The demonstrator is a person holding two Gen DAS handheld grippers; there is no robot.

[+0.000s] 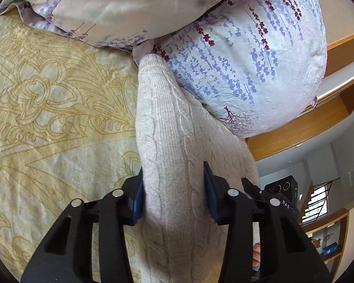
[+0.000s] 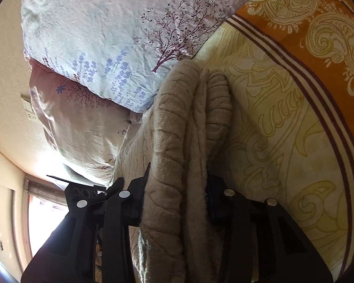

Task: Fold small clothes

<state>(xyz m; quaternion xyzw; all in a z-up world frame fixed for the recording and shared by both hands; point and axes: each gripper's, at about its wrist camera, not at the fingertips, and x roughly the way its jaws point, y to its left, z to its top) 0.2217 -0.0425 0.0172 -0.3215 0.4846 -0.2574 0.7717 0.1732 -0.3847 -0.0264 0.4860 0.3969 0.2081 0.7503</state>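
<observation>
Nearest us in the left wrist view is the left gripper [image 1: 173, 193], its two black arms ending in blue pads [image 1: 138, 202] that stand on either side of a cream cable-knit sweater [image 1: 167, 141]. The left pad lies against the knit; the right pad meets the fabric's edge, so we read the fingers as pinching a thick fold of the sweater. The garment's long axis runs straight away from us, from between the fingers up to a ribbed end that points at the floral pillows [image 1: 247, 66] and touches the lower one. It lies on a pale bedspread [image 1: 47, 106] with gold line ornament, which fills the left side. A wooden headboard ledge [image 1: 306, 127] shows to the right. Nearest us in the right wrist view is the right gripper [image 2: 177, 193], whose dark fingers close on a bunched, rolled stack of the same sweater [image 2: 177, 129]; the knit bulges out over the pads and hides the right one almost wholly, so we see a pinch on the folded layers. Here too the long axis leads away from the fingers, the rounded far end pointing toward the pillows [image 2: 111, 47]. An orange paisley blanket [image 2: 318, 35] lies to the right.
</observation>
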